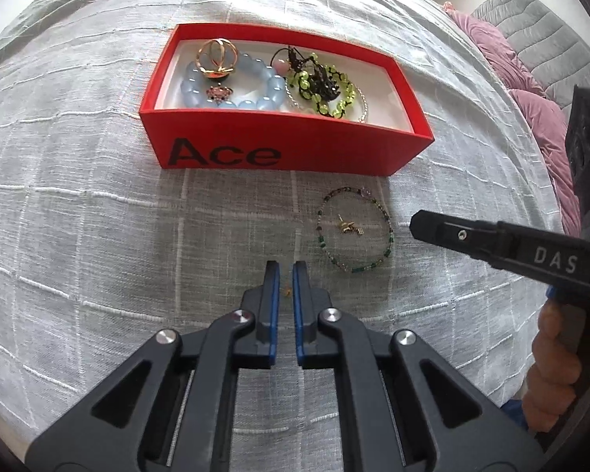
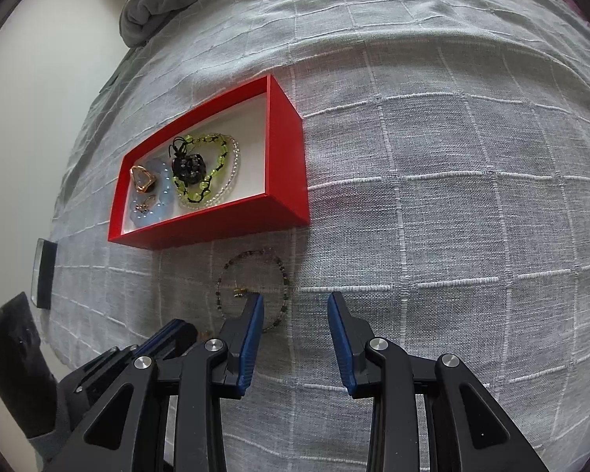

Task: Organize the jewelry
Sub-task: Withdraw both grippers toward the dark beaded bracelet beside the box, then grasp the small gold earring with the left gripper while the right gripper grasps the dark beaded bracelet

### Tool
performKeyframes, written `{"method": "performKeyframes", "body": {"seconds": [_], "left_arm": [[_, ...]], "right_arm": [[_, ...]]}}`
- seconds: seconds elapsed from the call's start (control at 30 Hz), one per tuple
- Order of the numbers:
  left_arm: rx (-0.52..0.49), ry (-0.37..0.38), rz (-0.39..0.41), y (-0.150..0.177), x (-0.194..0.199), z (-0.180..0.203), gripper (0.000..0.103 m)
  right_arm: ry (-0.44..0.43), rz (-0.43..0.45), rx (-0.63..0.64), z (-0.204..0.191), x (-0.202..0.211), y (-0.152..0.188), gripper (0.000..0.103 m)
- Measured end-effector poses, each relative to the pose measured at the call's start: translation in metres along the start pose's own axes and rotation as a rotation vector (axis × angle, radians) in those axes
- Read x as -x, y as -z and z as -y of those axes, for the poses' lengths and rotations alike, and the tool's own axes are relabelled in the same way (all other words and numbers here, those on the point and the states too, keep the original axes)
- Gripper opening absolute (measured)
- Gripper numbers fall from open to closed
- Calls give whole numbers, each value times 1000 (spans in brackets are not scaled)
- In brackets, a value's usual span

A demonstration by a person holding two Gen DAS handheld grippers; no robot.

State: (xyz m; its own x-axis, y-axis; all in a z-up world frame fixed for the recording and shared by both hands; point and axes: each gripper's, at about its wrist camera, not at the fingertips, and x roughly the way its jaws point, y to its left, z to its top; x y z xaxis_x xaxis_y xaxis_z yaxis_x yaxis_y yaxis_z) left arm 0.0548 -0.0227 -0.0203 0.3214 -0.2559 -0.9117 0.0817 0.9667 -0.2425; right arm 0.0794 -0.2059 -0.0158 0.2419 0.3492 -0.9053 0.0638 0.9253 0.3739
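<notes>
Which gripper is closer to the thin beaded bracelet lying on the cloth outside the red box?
Right. The right gripper hangs open at the thin beaded bracelet, one finger over its edge. The left gripper, nearly closed, sits apart beside it.

One red box point(image 1: 279, 149) lies ahead of the tongs with two gold rings point(image 1: 217, 59), one blue bead bracelet point(image 1: 271, 88), one green bead bracelet point(image 1: 344, 90) and one clear bead bracelet point(image 1: 362, 106) inside, while one thin dark bead bracelet point(image 1: 387, 242) and one small gold earring point(image 1: 348, 227) lie nearer.

Grey checked bedspread point(image 1: 98, 204), pink cushions point(image 1: 539, 118).
</notes>
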Motion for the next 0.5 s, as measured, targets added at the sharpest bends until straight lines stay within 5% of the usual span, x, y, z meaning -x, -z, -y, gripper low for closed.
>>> {"method": "performKeyframes", "body": {"seconds": [0.23, 0.5], "left_arm": [[21, 32, -8, 1, 4, -7, 8], [31, 33, -75, 5, -3, -5, 18]], "right_arm": [[6, -34, 6, -2, -18, 2, 30], [48, -7, 56, -15, -29, 7, 5]]}}
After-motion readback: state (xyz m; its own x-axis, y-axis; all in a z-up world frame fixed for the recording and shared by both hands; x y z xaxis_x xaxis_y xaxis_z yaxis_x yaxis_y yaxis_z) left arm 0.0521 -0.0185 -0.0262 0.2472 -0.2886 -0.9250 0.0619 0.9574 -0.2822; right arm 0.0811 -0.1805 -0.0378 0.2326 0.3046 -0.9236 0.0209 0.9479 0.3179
